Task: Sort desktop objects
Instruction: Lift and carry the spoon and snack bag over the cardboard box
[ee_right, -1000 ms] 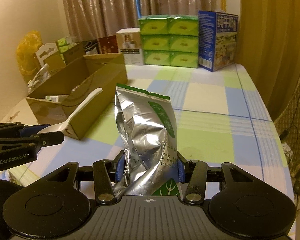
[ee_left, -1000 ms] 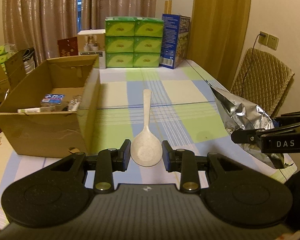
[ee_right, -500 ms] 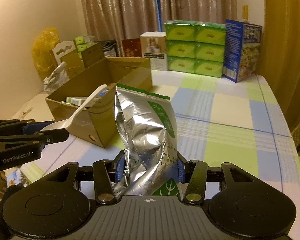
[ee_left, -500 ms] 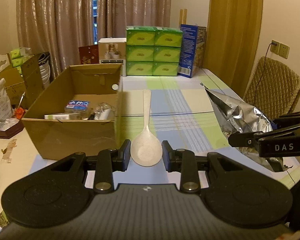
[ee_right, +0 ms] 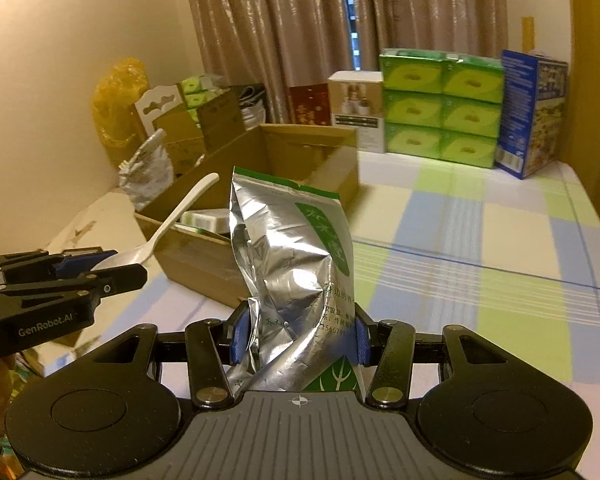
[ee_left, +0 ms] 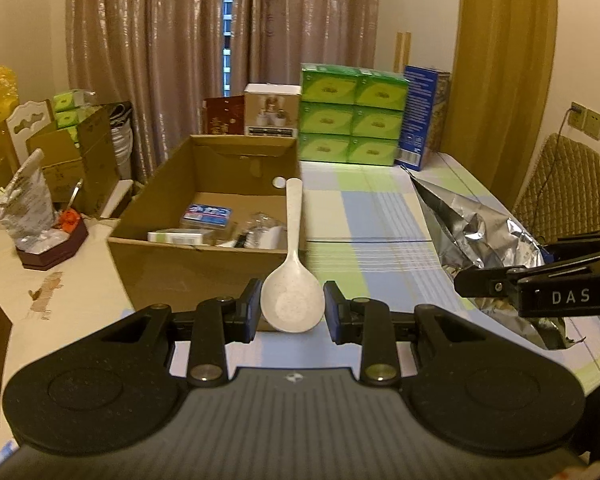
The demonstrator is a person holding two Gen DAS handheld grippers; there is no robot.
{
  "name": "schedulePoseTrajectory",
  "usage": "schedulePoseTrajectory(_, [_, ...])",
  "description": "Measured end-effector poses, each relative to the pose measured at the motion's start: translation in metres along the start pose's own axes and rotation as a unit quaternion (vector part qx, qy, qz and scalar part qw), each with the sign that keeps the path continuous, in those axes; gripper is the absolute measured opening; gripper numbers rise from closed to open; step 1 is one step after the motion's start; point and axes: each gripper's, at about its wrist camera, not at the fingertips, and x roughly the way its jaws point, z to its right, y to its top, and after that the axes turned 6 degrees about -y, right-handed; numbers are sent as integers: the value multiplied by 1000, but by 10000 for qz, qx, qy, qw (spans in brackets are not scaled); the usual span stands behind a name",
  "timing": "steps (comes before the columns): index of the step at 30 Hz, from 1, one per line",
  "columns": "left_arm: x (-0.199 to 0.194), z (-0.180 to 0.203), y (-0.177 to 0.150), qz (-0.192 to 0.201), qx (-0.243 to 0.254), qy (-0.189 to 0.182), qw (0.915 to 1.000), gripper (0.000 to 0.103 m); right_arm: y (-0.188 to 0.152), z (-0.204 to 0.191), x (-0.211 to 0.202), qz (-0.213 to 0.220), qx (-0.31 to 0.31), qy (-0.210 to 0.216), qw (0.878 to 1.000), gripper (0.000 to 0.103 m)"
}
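My left gripper (ee_left: 292, 307) is shut on the bowl of a white plastic spoon (ee_left: 293, 280) and holds it in the air, handle pointing forward over the near right corner of an open cardboard box (ee_left: 204, 256). The spoon (ee_right: 168, 228) and left gripper (ee_right: 112, 272) also show in the right wrist view. My right gripper (ee_right: 298, 334) is shut on a crumpled silver foil bag with a green label (ee_right: 292, 264), held upright above the table. The bag (ee_left: 484, 236) shows at the right of the left wrist view. The box (ee_right: 204, 256) holds several small items.
A checked tablecloth (ee_right: 480, 240) covers the table. Green tissue boxes (ee_left: 352, 120), a blue carton (ee_left: 422, 116) and a white box (ee_left: 272, 110) stand at the far edge. A small dark red tray (ee_left: 52, 244) and cluttered cartons are on the left. A padded chair (ee_left: 568, 188) stands right.
Both grippers have moved left toward the cardboard box with their loads still held. The box now sits more central in both views and the spoon handle reaches over its corner.
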Motion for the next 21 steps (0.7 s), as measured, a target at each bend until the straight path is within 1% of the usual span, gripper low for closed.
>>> schedulePoseTrajectory(6, [-8, -24, 9, 54, 11, 177, 9998, 27, 12, -24, 14, -13, -33, 220, 9998, 47])
schedulePoseTrajectory(9, [-9, -37, 14, 64, 30, 266, 9996, 27, 20, -32, 22, -31, 52, 359, 9993, 47])
schedulePoseTrajectory(16, [-6, -61, 27, 62, 3, 371, 9993, 27, 43, -48, 36, 69, 25, 390, 9992, 47])
schedulePoseTrajectory(21, [3, -71, 35, 23, 22, 374, 9993, 27, 53, -53, 46, 33, 69, 396, 9992, 47])
